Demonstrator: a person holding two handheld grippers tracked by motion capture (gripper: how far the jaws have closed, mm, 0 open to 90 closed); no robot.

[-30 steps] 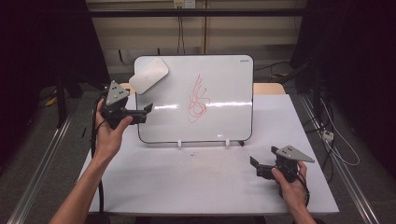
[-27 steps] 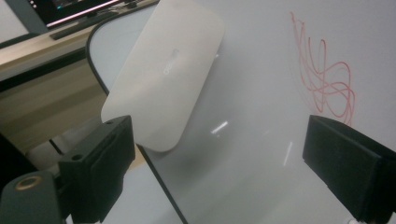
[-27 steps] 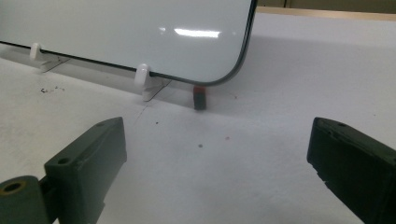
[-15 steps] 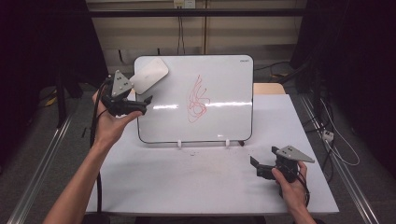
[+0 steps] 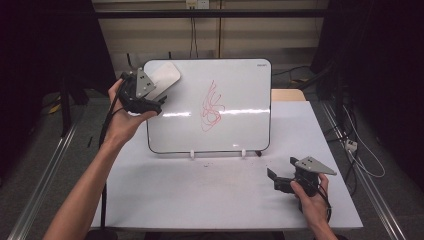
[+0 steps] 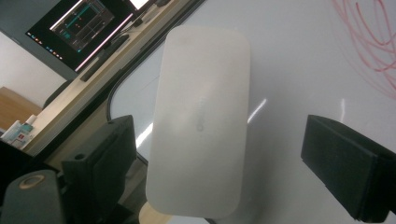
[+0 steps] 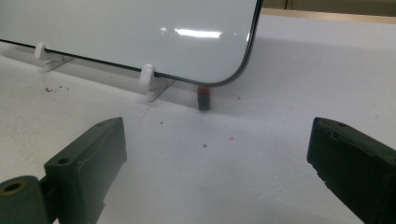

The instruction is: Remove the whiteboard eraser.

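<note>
A whiteboard (image 5: 235, 125) stands tilted on the white table, with a red scribble (image 5: 212, 106) at its middle. A white eraser (image 5: 164, 77) sits on the board's upper left corner. My left gripper (image 5: 159, 102) is held up at that corner and is open. In the left gripper view the eraser (image 6: 201, 116) lies between the two jaws with a gap on each side, and the red scribble (image 6: 373, 42) is at the upper right. My right gripper (image 5: 274, 181) rests low at the table's front right, open and holding nothing.
White clips (image 7: 148, 77) hold the board's lower edge, and a small dark-red piece (image 7: 203, 98) stands under its right corner. Black specks dot the table (image 5: 200, 195) in front of the board. Cables and metal rails run beside the table.
My left gripper has risen and moved right, from the board's left edge up to the eraser at the corner. The right gripper has stayed still.
</note>
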